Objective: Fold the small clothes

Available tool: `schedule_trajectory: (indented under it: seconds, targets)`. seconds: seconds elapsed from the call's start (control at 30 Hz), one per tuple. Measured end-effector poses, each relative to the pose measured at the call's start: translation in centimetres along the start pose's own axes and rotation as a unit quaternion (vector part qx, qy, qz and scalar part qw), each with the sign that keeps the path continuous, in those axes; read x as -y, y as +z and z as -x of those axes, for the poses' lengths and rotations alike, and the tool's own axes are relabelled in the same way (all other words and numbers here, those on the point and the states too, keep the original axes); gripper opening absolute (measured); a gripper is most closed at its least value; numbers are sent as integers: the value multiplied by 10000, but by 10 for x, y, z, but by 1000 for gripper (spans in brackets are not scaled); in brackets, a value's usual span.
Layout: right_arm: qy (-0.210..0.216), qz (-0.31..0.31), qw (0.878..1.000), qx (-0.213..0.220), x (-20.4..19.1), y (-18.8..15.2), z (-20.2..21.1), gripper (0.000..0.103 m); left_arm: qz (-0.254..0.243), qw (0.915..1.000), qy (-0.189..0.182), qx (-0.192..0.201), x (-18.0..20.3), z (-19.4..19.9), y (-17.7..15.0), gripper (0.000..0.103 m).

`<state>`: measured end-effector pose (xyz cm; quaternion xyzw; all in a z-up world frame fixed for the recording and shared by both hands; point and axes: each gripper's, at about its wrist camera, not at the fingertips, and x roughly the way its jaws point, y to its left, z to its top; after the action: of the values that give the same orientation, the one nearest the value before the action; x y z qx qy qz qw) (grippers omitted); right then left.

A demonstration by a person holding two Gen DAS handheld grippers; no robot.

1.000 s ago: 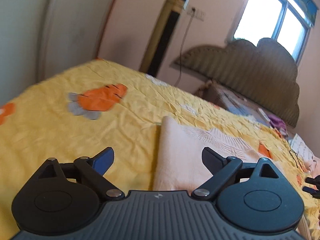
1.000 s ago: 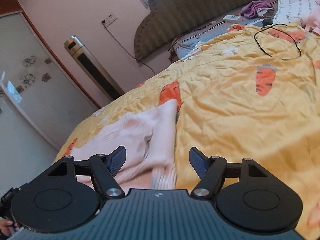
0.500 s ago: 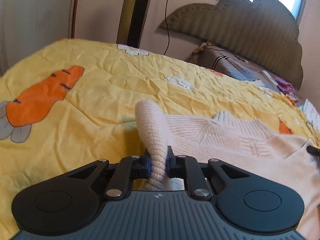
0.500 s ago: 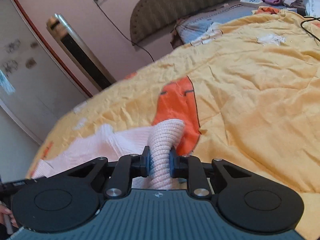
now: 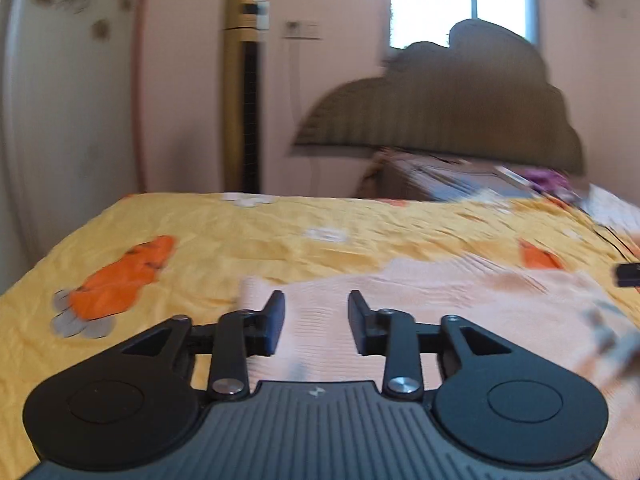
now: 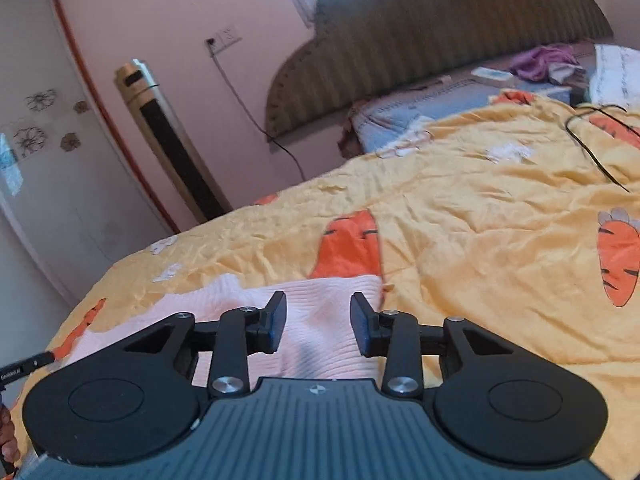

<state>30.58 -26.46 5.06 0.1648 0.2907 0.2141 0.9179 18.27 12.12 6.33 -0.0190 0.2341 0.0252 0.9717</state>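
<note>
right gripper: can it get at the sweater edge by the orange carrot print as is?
Probably yes. The right gripper is open above the pink sweater, and that edge beside the carrot print lies just ahead with nothing on it.

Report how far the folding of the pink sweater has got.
Done: the pink sweater lies flat on the yellow carrot bedspread, its edge looking doubled over. In hand: nothing; the left gripper and right gripper are both open above the knit. Left: probably more folds, since the sweater spreads wide in the left view.
</note>
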Motion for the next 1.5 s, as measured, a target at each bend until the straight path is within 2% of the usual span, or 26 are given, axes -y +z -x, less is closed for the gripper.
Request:
schedule_trajectory:
  seconds: [0.07, 0.13, 0.17, 0.2, 0.3, 0.37, 0.4, 0.43, 0.47, 0.53, 0.6, 0.63, 0.7, 0.73, 0.77, 0.8, 0.83, 0.97, 1.0, 1.1, 1.2, 1.27, 1.33, 1.4, 1.43, 1.5]
  targets:
    - [357, 244, 9982, -425, -23, -8, -2, 45, -257, 9985, -170, -462, 24, -20, -6, 35]
    - [360, 719, 9940, -748, -47, -23, -13, 50, -369, 9916, -40, -1240, 37, -55, -23, 36]
    - [260, 981, 9901, -974, -57, -32, -23, 49, -285, 9955, 16, -907, 36, -57, -31, 38]
    - [70, 1201, 9851, -1232, -62, -43, -35, 49, -234, 9957, 40, -896, 35, -60, -34, 38]
    - [3, 1386, 9868, -834, -61, -61, -35, 48, 14, 9938, 68, -1111, 29, -53, -25, 38]
    - [-123, 1203, 9879, -968, -66, -56, -28, 49, -33, 9932, 255, -1133, 27, -23, -23, 37]
    - [-217, 1096, 9882, -1052, -71, -53, -21, 52, -68, 9947, 218, -1005, 22, -1, -25, 37]
    - [-271, 1005, 9886, -1092, -74, -50, -9, 54, -27, 9966, 112, -815, 17, 25, -31, 43]
    - [-224, 922, 9896, -1079, -77, -50, 8, 56, 47, 9977, 12, -674, 11, 48, -38, 60]
    - [223, 777, 9931, -848, -77, -59, 57, 67, 181, 9987, 25, -467, -2, 97, -63, 85]
    - [446, 668, 9943, -708, -71, -77, 101, 94, 203, 9986, 338, -350, -13, 135, -92, 86]
    - [457, 596, 9946, -716, -66, -90, 123, 96, 204, 9978, 461, -427, -18, 152, -106, 86]
    - [297, 471, 9949, -839, -56, -118, 157, 86, 488, 9948, 581, -674, -32, 177, -131, 86]
    - [163, 438, 9950, -879, -51, -132, 171, 81, 761, 9918, 546, -871, -41, 189, -143, 86]
    - [43, 420, 9951, -893, -48, -145, 186, 72, 1056, 9876, 472, -1062, -48, 197, -154, 85]
    - [-9, 341, 9954, -897, -44, -157, 199, 67, 1153, 9875, 387, -1000, -51, 208, -162, 85]
    - [-14, 239, 9956, -909, -41, -167, 211, 66, 1132, 9886, 358, -924, -51, 219, -166, 86]
    - [-68, 115, 9948, -1012, -39, -195, 245, 64, 1120, 9868, -51, -1171, -50, 235, -172, 86]
    - [-155, 134, 9947, -1005, -41, -199, 253, 67, 1152, 9862, -81, -1189, -49, 236, -173, 86]
    - [-280, -24, 9928, -1168, -38, -204, 261, 67, 1206, 9847, -205, -1237, -46, 239, -174, 86]
    - [-307, -58, 9908, -1320, -36, -209, 259, 68, 1478, 9795, -474, -1285, -46, 242, -175, 85]
    - [-46, -276, 9902, -1365, -35, -209, 258, 66, 1711, 9729, -746, -1367, -48, 243, -175, 85]
    - [276, -503, 9881, -1430, -32, -211, 254, 59, 2040, 9632, -983, -1448, -54, 246, -177, 82]
    - [355, -586, 9872, -1439, -30, -211, 252, 49, 2419, 9507, -1162, -1554, -63, 246, -179, 69]
    - [429, -706, 9859, -1454, -27, -211, 251, 48, 2615, 9440, -1214, -1607, -68, 245, -180, 61]
    - [537, -992, 9827, -1471, -20, -210, 249, 43, 2956, 9306, -1329, -1699, -78, 245, -182, 58]
